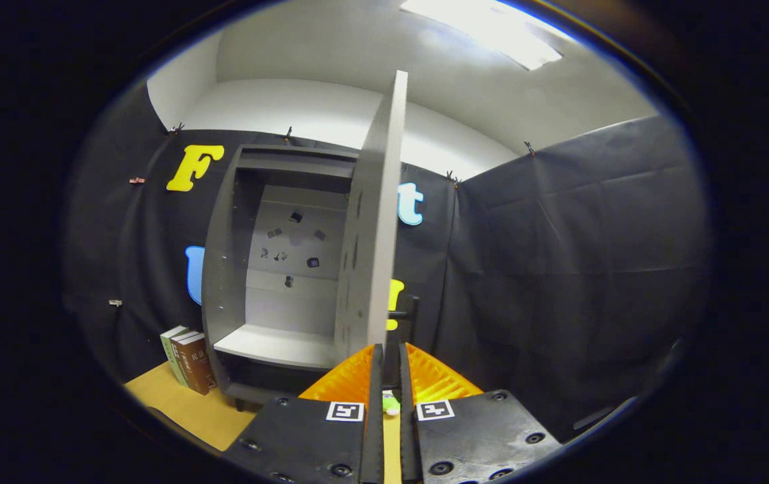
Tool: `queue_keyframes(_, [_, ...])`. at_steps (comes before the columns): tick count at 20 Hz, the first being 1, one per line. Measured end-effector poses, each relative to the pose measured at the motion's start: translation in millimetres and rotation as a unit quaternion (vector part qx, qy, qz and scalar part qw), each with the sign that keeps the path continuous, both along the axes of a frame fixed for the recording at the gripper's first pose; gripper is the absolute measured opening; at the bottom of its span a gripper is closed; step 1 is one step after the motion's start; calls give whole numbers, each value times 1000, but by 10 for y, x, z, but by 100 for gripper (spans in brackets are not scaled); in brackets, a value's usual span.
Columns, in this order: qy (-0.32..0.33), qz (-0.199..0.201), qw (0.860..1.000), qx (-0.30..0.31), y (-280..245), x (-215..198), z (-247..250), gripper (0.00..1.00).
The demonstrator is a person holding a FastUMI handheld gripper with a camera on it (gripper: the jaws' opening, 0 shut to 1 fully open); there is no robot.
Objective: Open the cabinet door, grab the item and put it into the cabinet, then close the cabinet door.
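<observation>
A grey cabinet (223, 269) stands against the booth wall, and its one shelf (277, 344) is bare. The cabinet door (374, 222) is swung wide and stands edge-on straight ahead of me. A dark handle (413, 316) sits on the door's right face near the lower edge. My gripper (391, 349) is drawn nearly together at the bottom of the door's free edge, beside the handle, and seems to pinch it. Through the narrow gap between the fingers I see a small green item (391, 405) lying on the table below.
Two books (189, 361) stand upright on the tan tabletop (183, 407), touching the cabinet's left side. Black cloth walls close the booth behind and to the right. Small dark marks dot the cabinet's back panel (290, 242).
</observation>
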State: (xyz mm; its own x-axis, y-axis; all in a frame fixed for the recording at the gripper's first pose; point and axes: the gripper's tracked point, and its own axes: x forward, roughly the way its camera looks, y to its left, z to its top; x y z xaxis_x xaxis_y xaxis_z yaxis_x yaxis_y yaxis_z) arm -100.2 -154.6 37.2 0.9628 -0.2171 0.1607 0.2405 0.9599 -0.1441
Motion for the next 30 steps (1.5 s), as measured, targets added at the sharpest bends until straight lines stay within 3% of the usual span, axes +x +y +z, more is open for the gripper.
queue_keyframes(7, [68,7,997,28,1262,250,-647,14])
queue_keyframes(10, [146,17,988,42,1654,464,-1266,10])
queue_keyframes(11, [179,21,982,55,1752,521,-1480,22])
queue_keyframes(13, [244,25,966,88,1865,591,-1936,21])
queue_keyframes(16, [338,21,930,144,1880,591,-2692,21])
queue_keyframes(20, [433,4,881,192,1791,550,-3555,33])
queue_keyframes(26, [509,20,845,161,1664,623,-4371,42])
queue_keyframes(30, [565,29,812,143,1584,687,-4909,42])
